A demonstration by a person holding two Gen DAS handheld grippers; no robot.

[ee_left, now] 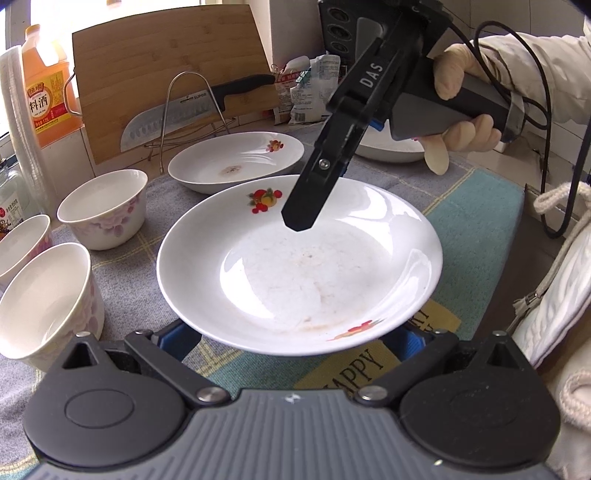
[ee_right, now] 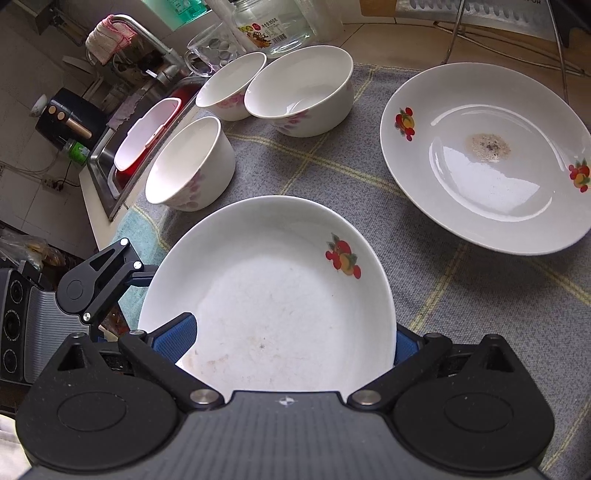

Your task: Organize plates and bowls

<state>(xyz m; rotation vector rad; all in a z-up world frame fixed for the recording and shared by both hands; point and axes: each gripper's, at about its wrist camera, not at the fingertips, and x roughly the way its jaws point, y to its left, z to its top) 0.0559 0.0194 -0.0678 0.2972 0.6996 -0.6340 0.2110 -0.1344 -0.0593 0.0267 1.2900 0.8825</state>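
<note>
A white plate with fruit prints point(ee_left: 299, 269) is held above the cloth; it also shows in the right wrist view point(ee_right: 273, 295). My right gripper point(ee_left: 301, 218) grips its rim, one blue pad point(ee_right: 175, 338) inside the plate, the other under it. My left gripper point(ee_left: 295, 343) is open, its fingers spread under the plate's near edge. A second fruit plate point(ee_left: 236, 160) with a brown stain lies behind on the cloth, also in the right wrist view point(ee_right: 487, 155). A third plate point(ee_left: 391, 147) lies partly hidden behind the right gripper. Three floral bowls point(ee_right: 192, 162) point(ee_right: 299, 90) point(ee_right: 231, 85) stand together.
A grey checked cloth point(ee_right: 332, 166) covers the counter. A cutting board point(ee_left: 166, 74), a knife point(ee_left: 192, 110) on a wire rack, an orange bottle point(ee_left: 46, 85), a glass jar point(ee_right: 273, 26) and a glass mug point(ee_right: 207, 55) line the back. A sink point(ee_right: 125, 147) with a red basin lies beside the bowls.
</note>
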